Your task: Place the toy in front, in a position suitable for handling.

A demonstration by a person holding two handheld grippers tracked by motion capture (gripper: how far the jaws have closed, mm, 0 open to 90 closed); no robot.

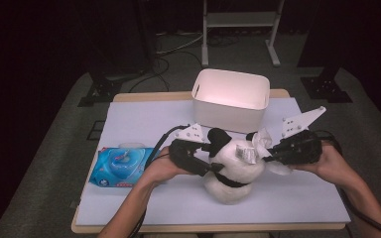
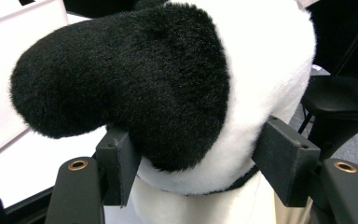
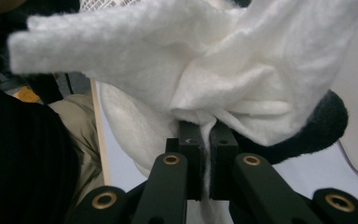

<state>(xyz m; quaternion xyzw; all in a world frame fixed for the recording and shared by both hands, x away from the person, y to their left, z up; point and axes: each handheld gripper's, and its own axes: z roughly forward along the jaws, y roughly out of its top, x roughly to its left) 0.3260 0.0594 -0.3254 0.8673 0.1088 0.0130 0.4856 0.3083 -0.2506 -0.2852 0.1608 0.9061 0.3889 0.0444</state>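
A black-and-white plush panda [image 1: 234, 174] sits upright on the white table cover, near the middle. From the left, my left gripper [image 1: 212, 159] has its jaws on both sides of the panda's head [image 2: 261, 70], just below a black ear [image 2: 121, 79]. Both pads [image 2: 285, 163] press into the fur. My right gripper [image 1: 266, 155] comes in from the right, shut on a crumpled white wipe [image 3: 205, 70]. The wipe [image 1: 260, 143] rests against the top right of the panda's head. In the right gripper view, the cloth is pinched between the two pads [image 3: 189, 140].
An open white bin [image 1: 230, 99] stands behind the panda at the table's far edge. A blue pack of wet wipes [image 1: 119, 166] lies to the left, beside my left forearm. The white table cover [image 1: 144, 119] is bare at the back left and along the front.
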